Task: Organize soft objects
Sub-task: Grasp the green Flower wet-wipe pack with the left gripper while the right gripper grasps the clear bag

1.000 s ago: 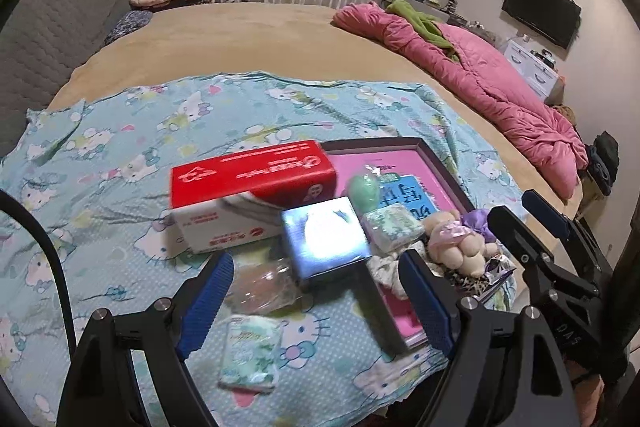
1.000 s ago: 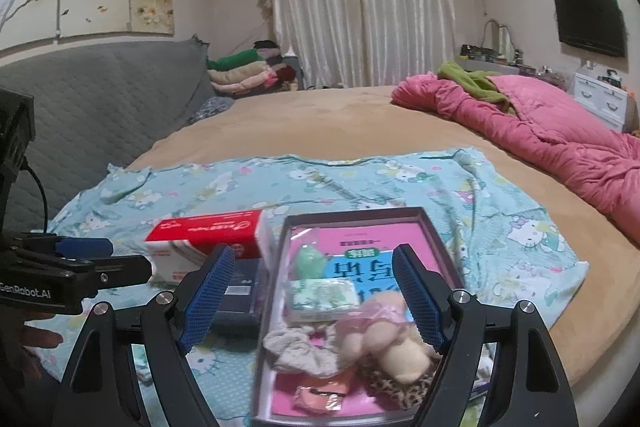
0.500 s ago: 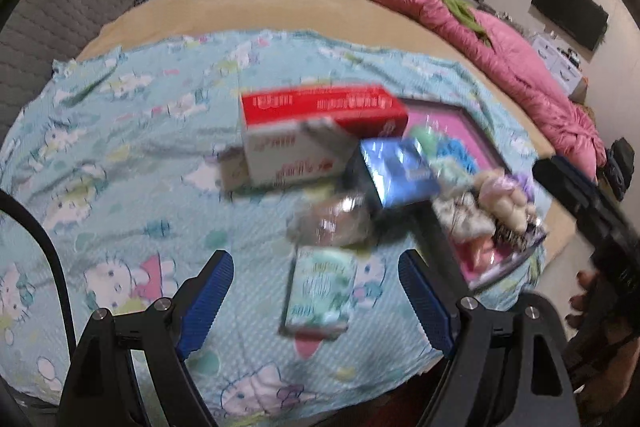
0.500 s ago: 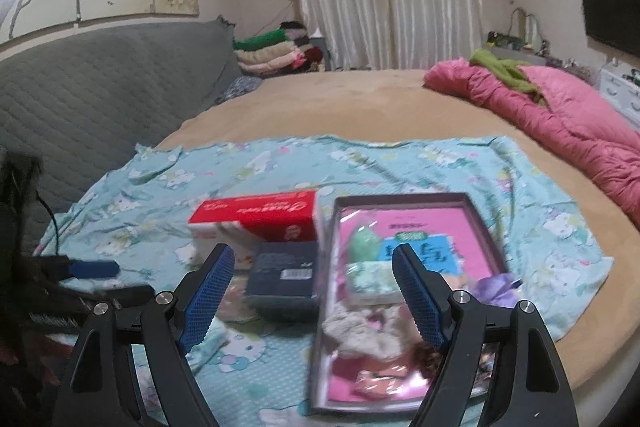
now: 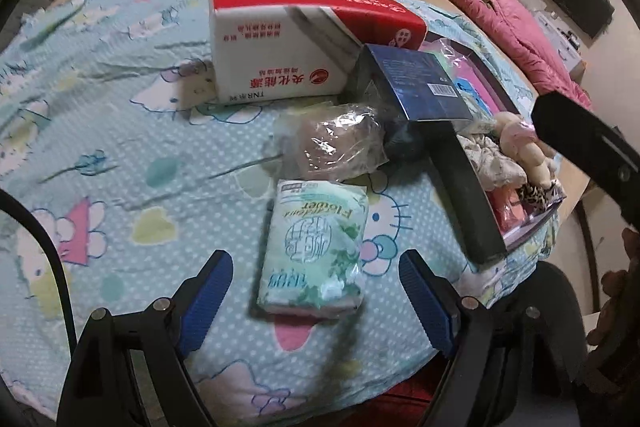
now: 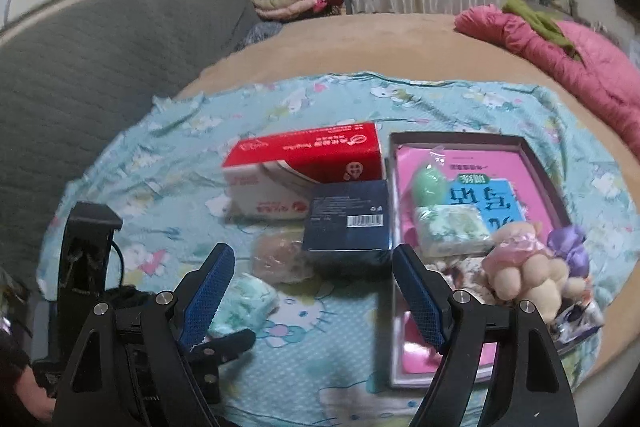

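A green tissue pack (image 5: 314, 247) lies on the blue Hello Kitty cloth, between the tips of my open left gripper (image 5: 316, 279), untouched. It also shows in the right wrist view (image 6: 244, 301). Behind it lies a clear-wrapped beige puff (image 5: 336, 145). A grey tray with a pink liner (image 6: 472, 147) holds a green sponge (image 6: 430, 183), a second tissue pack (image 6: 452, 229), a plush doll (image 6: 524, 267), a purple scrunchie (image 6: 568, 243) and a frilly scrunchie (image 5: 492, 155). My right gripper (image 6: 310, 285) is open and empty, above the cloth left of the tray.
A red-and-white tissue box (image 5: 304, 39) and a dark blue box (image 5: 424, 83) stand left of the tray. The cloth's front edge hangs over the bed edge (image 5: 320, 391). A pink quilt (image 6: 560, 55) lies at the far right, a grey headboard (image 6: 100, 47) at the left.
My left gripper has moved forward and down to the green tissue pack, which now sits between its fingers. My right gripper has shifted left, away from the tray.
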Demonstrator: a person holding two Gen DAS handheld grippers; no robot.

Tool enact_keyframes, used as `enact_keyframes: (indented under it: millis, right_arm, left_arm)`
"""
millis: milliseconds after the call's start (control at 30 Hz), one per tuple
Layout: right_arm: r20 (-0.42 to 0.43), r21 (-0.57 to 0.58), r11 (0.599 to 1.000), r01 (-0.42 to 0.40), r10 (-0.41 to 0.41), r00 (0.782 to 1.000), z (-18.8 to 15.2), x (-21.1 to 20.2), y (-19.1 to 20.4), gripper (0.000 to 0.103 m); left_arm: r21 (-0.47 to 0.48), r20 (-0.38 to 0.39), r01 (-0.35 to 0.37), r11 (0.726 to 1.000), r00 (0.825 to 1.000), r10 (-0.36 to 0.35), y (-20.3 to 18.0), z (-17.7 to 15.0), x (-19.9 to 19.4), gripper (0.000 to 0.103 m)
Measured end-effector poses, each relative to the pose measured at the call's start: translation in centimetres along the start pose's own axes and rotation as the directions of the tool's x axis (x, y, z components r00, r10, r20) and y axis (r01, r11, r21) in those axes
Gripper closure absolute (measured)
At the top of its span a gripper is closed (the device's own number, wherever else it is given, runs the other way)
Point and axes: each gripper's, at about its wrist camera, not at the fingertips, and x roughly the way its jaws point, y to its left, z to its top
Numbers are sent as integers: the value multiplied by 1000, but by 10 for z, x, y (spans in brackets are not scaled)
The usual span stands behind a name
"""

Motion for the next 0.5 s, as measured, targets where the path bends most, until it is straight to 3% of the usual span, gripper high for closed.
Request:
enact_keyframes:
  millis: [100,233,267,400,500]
  right_arm:
    - [-33,-13,1000,8,-8,999,1,10,1,21]
    - [-77,19,1000,-7,9,997,-2,21,4,21]
    - [-89,30,1000,-6,9,996,-3,25,8,21]
    - [-125,102,995,-16,29,992,-4,39,19,21]
    - [-150,198,980,-6,36,988,-4,52,25,21]
  left_arm:
    - [0,2,13,1000,1000,-13,0,3,7,20]
    - [25,-5,20,999,1000,-20,-1,6,13,51]
    - [34,-16,24,999,1000,-23,0,6,15,54]
    - [1,-25,79,997,997,-78,20,3,7,58]
    - [0,-2,34,999,999,-34,41,2,-11,58]
